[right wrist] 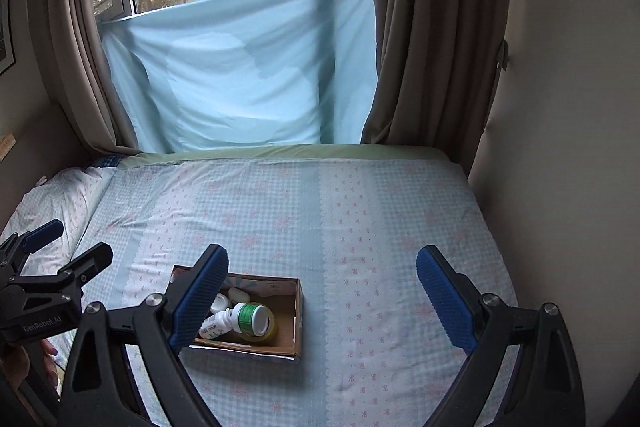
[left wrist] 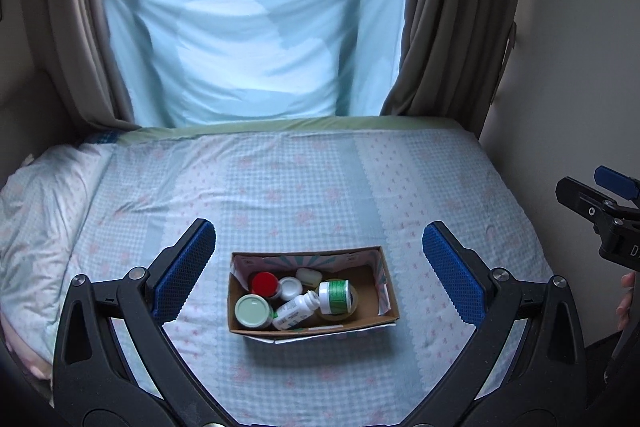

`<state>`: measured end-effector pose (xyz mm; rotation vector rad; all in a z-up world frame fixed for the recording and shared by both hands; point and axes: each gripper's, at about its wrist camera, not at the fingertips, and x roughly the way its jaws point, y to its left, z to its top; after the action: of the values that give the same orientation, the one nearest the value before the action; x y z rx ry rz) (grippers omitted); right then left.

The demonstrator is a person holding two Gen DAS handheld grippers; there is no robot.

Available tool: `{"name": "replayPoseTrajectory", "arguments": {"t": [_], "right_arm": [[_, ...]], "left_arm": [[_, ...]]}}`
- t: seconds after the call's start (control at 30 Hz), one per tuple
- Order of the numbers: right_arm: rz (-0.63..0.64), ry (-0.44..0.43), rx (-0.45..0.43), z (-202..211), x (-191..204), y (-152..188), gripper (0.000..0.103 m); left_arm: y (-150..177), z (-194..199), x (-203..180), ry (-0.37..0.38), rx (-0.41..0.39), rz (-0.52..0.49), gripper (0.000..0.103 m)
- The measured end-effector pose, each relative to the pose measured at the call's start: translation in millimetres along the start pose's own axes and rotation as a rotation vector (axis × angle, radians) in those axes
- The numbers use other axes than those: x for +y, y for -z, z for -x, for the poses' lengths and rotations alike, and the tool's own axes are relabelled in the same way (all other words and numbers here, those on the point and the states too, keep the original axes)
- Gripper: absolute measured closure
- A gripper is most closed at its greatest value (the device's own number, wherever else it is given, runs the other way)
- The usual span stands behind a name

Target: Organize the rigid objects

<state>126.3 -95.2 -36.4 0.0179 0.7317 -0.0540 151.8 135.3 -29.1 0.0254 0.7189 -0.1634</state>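
An open cardboard box (left wrist: 386, 301) sits on the bed near me. It holds several containers: a red-lidded jar (left wrist: 265, 283), a pale green-lidded jar (left wrist: 251, 310), a white bottle lying on its side (left wrist: 294, 313), a green-labelled jar on its side (left wrist: 338, 297) and a small white case (left wrist: 309, 275). My left gripper (left wrist: 320, 271) is open and empty, above and in front of the box. My right gripper (right wrist: 322, 291) is open and empty, to the right of the box (right wrist: 294, 331); its left finger (right wrist: 198, 301) hides the box's left part.
The bed (left wrist: 320, 187) has a blue checked sheet, with a pillow (left wrist: 36, 227) at the left. A wall (left wrist: 580, 87) runs along the right edge. Curtains (left wrist: 452, 27) and a blue cloth (left wrist: 256, 47) hang over the window behind.
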Motion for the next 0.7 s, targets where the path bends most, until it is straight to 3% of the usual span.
{"name": "replayPoseTrajectory", "arguments": {"t": [0.2, 0.7], "right_arm": [[-0.014, 0.003, -0.021, 11, -16, 14, 0.009], [-0.025, -0.005, -0.055, 22, -28, 17, 0.009]], "left_arm": [[8, 23, -16, -0.027, -0.058, 0.009, 0.0], [12, 28, -36, -0.036, -0.072, -0.004, 0.0]]}}
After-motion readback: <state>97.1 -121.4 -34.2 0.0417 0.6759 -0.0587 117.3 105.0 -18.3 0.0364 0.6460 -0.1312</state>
